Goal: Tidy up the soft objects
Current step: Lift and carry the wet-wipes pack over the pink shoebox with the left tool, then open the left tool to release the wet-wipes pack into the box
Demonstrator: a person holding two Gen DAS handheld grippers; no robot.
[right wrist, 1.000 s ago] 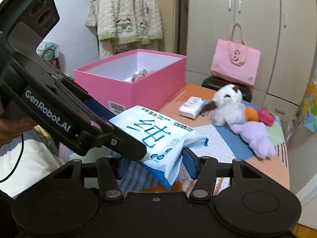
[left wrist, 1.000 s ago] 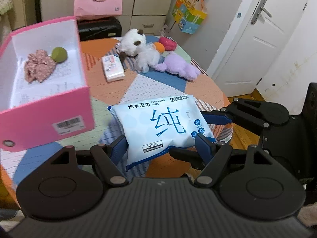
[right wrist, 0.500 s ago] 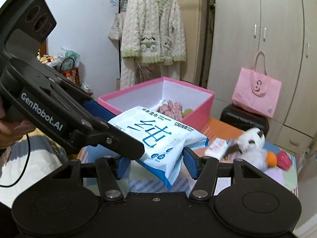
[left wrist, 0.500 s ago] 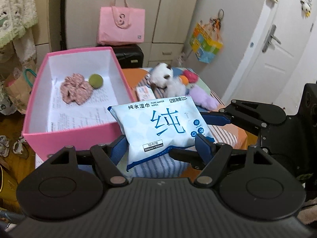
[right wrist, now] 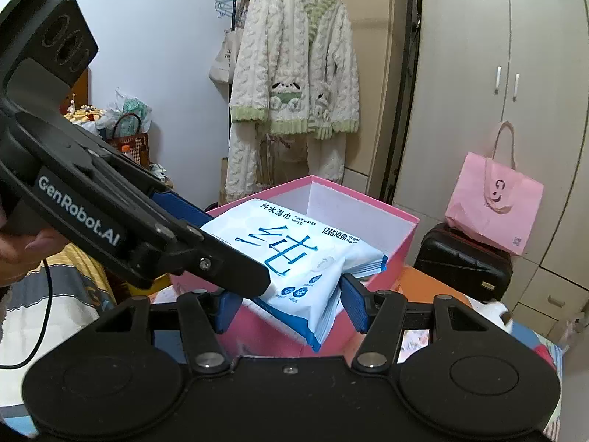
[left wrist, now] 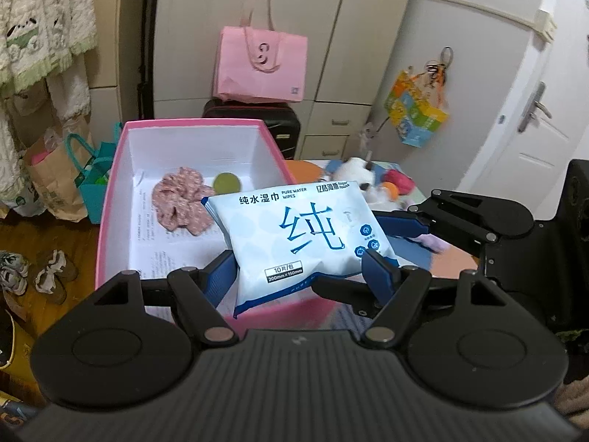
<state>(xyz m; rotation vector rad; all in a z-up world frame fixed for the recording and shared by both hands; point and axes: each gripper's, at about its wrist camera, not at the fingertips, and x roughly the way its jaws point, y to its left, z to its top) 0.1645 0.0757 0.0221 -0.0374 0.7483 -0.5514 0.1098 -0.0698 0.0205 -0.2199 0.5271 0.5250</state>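
Blue-and-white wet wipes pack (left wrist: 305,235) carried two-handed above near wall of pink storage box (left wrist: 114,199). Left gripper (left wrist: 302,269) clamped on near short edge; right gripper (right wrist: 287,302) clamped on adjoining corner. Scrunchie (left wrist: 180,202) and green ball (left wrist: 227,182) already inside. Risks: slick film slipping out of blue pads if grips loosen unevenly; pack sagging and snagging on box rim; one-sided release tipping it outside, onto table. Landing on scrunchie likely harmless. Plush toys (left wrist: 359,173) beyond, not yet sorted.
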